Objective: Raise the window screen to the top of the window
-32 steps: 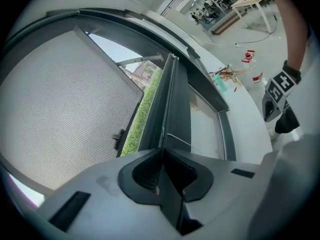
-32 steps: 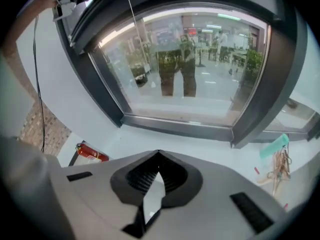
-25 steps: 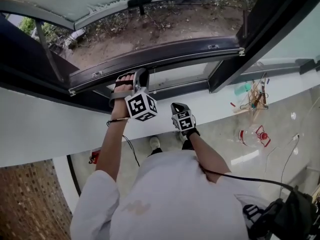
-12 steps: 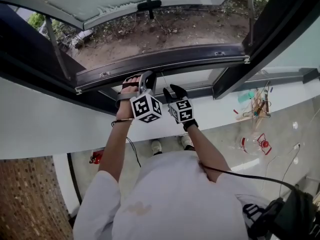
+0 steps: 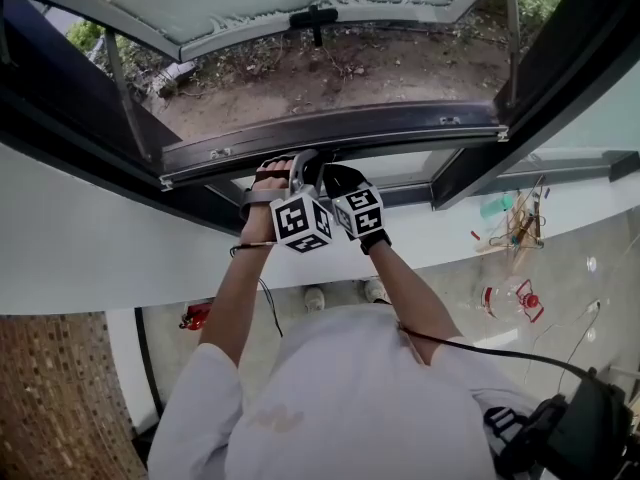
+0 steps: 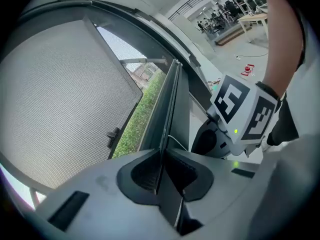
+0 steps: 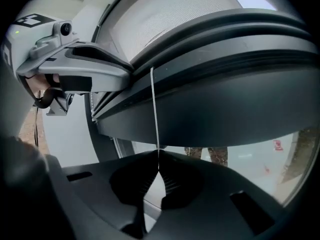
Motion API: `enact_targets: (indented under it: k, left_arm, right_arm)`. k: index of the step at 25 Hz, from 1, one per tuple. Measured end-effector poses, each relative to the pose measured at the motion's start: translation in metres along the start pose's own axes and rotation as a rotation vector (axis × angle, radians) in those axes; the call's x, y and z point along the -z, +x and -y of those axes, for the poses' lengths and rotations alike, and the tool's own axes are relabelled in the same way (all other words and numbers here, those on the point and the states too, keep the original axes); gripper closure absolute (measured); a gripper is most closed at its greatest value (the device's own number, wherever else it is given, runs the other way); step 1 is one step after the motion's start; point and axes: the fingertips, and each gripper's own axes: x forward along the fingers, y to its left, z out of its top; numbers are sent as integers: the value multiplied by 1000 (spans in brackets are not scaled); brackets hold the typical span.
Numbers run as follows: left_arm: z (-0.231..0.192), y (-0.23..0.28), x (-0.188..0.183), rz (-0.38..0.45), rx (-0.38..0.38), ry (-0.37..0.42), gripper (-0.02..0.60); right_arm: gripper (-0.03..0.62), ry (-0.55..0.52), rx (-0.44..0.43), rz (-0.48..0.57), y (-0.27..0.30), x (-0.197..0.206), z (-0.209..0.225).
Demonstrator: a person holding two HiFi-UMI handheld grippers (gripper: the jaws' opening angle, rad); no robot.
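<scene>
The window screen's dark bar [image 5: 330, 130] runs across the open window. My left gripper [image 5: 303, 158] is at the bar's middle, and in the left gripper view it [image 6: 161, 169] is shut on the bar's thin dark edge [image 6: 167, 119]. My right gripper [image 5: 330, 171] sits right beside it, just under the bar [image 7: 210, 84]. Its jaws have just been closing and are now shut [image 7: 159, 166] on a thin white cord [image 7: 154, 109] that hangs from the bar. A pale mesh-looking panel [image 6: 65, 99] with a small black handle [image 5: 312, 15] lies beyond.
A white sill [image 5: 90, 258] runs below the window, with dark frame posts at the left [image 5: 60, 88] and right [image 5: 560, 78]. Bare ground [image 5: 330, 68] shows outside. On the floor at the right lie small tools and a red item [image 5: 525, 298].
The right gripper has risen from the white sill to the bar, ending beside the left gripper. The left gripper has stayed on the bar.
</scene>
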Motion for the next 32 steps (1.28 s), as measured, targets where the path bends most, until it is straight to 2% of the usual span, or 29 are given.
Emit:
enact_targets:
  k: [5, 8, 13, 15, 20, 23, 25, 29, 32]
  left_arm:
    - [1, 1, 0, -50, -39, 39, 558]
    - [1, 1, 0, -82, -56, 76, 561]
    - [3, 1, 0, -48, -73, 126, 565]
    - [2, 2, -1, -40, -77, 122, 565]
    - [-7, -5, -6, -38, -63, 1, 563]
    - [-28, -19, -18, -4, -80, -46, 563]
    - [-40, -28, -26, 21, -89, -67, 557]
    - [-62, -44, -37, 65, -139, -72, 557]
    - [-74, -53, -44, 94, -154, -99, 557]
  right_arm:
    - [592, 69, -53, 6, -2, 5, -5]
    - [592, 62, -39, -10, -10, 12, 0]
    - [594, 49, 1, -105, -21, 46, 12]
    - [594, 58, 17, -180, -24, 74, 11]
    - [594, 74, -3, -432, -53, 186, -9]
    - [594, 83, 0, -506, -74, 228, -8]
    - [594, 100, 11, -479, -79, 226, -3]
    - [594, 29, -11, -425, -76, 195, -13]
    - [594, 26, -19, -363, -81, 180, -22]
